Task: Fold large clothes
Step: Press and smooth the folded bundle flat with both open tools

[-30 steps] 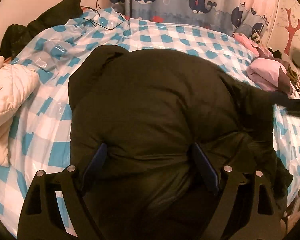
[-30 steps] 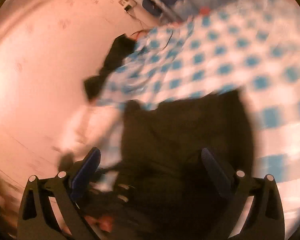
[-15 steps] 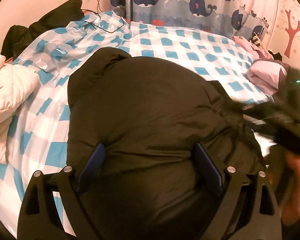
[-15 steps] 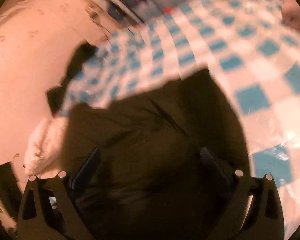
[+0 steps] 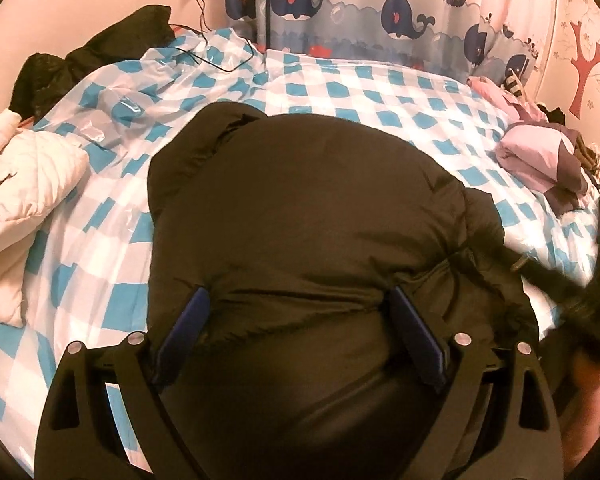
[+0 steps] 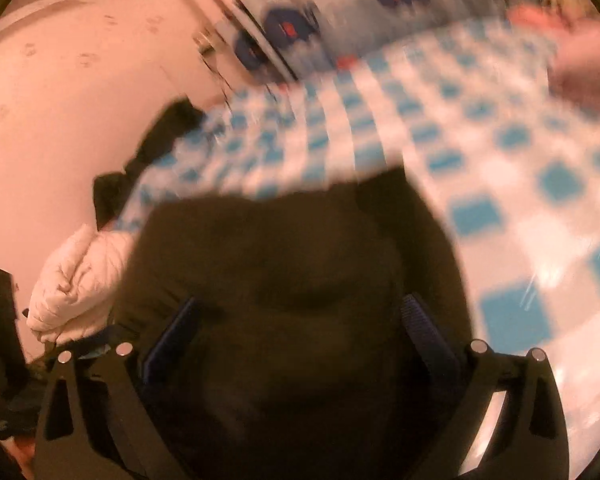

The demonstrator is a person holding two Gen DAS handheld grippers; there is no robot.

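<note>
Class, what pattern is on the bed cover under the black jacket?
Blue and white checks on the bed cover, clearest in the left wrist view.

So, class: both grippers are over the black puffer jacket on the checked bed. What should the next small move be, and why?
Probably lower the left gripper and close it on the near hem of the black puffer jacket. Its jaws stand open over bunched fabric, gripping nothing. The right gripper is open too, and its view is blurred.
</note>
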